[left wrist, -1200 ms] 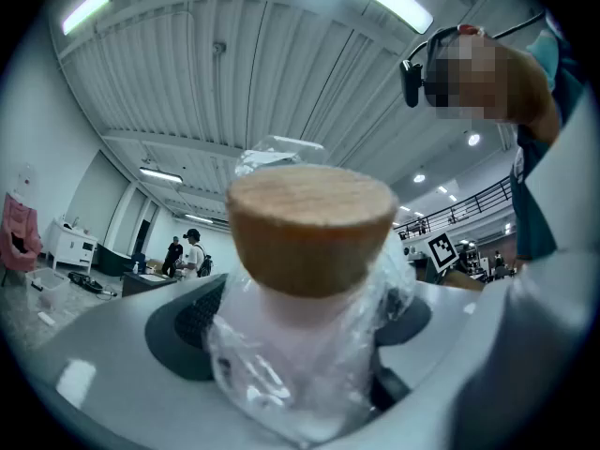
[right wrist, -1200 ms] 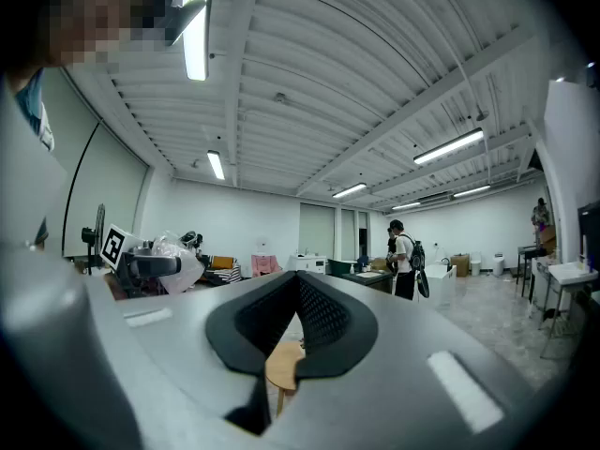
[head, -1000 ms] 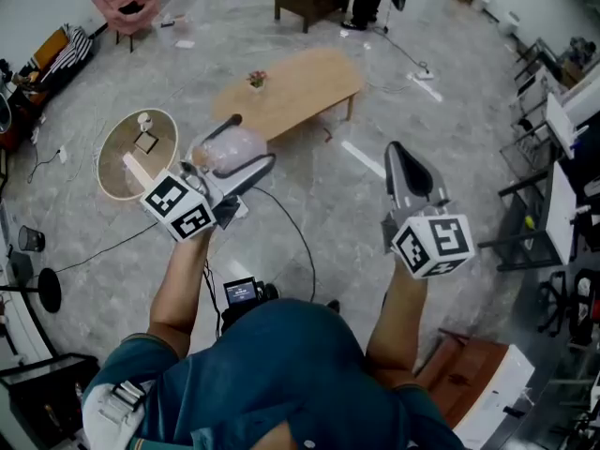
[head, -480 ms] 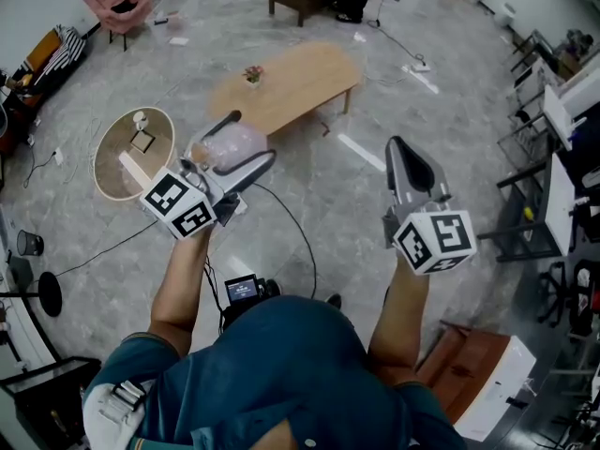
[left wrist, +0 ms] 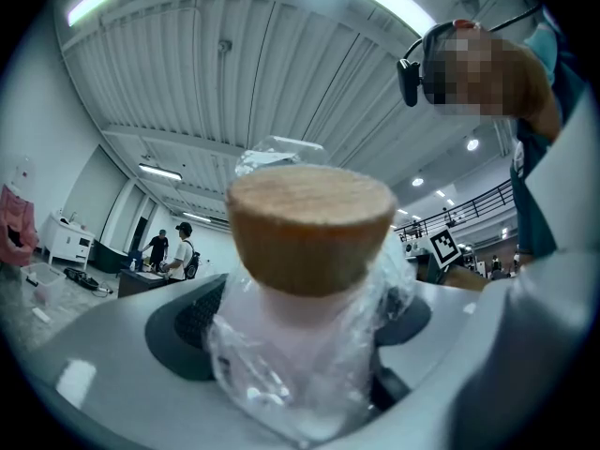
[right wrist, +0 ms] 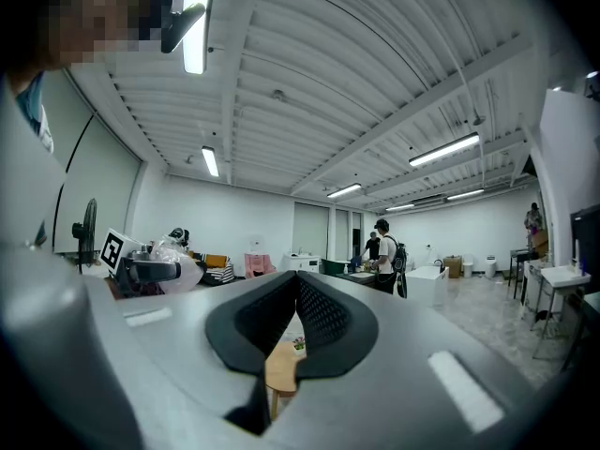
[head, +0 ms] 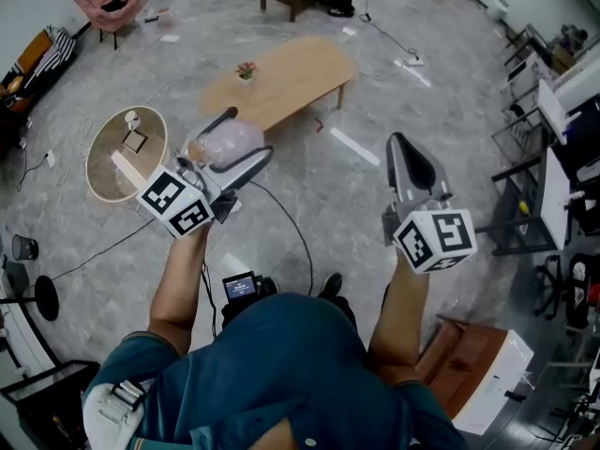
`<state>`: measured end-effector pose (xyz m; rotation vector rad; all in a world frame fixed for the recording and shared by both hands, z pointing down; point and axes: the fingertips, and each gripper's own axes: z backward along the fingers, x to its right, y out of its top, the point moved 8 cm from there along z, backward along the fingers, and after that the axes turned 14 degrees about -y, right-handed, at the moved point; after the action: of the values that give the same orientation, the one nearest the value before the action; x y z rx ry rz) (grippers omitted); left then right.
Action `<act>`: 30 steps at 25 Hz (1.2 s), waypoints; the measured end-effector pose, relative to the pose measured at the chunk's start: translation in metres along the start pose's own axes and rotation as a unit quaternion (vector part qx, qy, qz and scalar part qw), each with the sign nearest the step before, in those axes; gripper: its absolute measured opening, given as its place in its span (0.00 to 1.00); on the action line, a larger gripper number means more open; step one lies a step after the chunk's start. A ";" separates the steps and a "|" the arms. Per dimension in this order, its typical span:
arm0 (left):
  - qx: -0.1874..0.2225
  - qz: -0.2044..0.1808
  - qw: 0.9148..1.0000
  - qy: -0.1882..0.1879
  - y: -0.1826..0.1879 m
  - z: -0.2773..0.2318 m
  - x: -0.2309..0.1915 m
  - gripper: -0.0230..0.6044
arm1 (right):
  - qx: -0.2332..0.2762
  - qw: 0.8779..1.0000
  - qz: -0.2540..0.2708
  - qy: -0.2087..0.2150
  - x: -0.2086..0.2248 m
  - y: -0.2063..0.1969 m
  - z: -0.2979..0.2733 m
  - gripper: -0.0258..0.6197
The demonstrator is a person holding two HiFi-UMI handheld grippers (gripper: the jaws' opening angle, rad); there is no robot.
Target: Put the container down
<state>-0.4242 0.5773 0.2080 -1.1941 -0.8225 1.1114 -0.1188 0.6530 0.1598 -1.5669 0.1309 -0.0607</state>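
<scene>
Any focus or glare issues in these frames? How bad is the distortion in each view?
Head view: strong fisheye bending toward the edges, even light, sharp throughout. Left gripper view: the container sits so near the lens that its cork top is soft, with small glints on the plastic wrap and dark vignetted corners. Right gripper view: ceiling lights blown out, right hand-held gripper slightly soft, room behind sharp.

Teal shirt [head: 281,364]; grey left gripper [head: 246,136] and right gripper [head: 397,146], black-and-white marker cubes [head: 175,204].

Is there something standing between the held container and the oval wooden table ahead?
Nothing visible does. Only bare floor lies between the container in the left gripper and the oval table; a small plant stands near the table's left end.
</scene>
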 end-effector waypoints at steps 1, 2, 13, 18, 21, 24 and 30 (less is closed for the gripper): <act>-0.001 0.000 1.000 0.002 -0.001 -0.002 -0.002 0.69 | 0.000 1.000 -0.001 0.001 0.003 -0.001 -0.003 0.05; -0.001 0.000 1.000 0.004 -0.001 -0.005 -0.004 0.69 | 0.000 1.000 -0.002 0.004 0.006 -0.002 -0.007 0.05; -0.017 -0.021 0.998 0.061 -0.005 -0.079 -0.017 0.69 | 0.014 0.997 -0.025 0.065 0.090 -0.006 -0.072 0.06; -0.009 -0.021 0.996 0.090 -0.010 -0.125 -0.019 0.69 | 0.016 0.994 -0.033 0.099 0.138 -0.008 -0.106 0.05; -0.009 -0.022 0.994 0.105 -0.014 -0.149 -0.018 0.69 | 0.018 0.993 -0.037 0.115 0.164 -0.009 -0.119 0.06; -0.009 -0.021 0.993 0.118 -0.019 -0.170 -0.015 0.69 | 0.018 0.991 -0.044 0.125 0.189 -0.012 -0.128 0.05; -0.011 -0.026 0.992 0.125 -0.023 -0.212 -0.012 0.69 | 0.027 0.990 -0.053 0.132 0.233 -0.014 -0.135 0.05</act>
<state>-0.2242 0.5042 0.1864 -1.2940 -0.6696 0.8900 0.0966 0.4908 0.1632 -1.5061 0.2514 -0.3522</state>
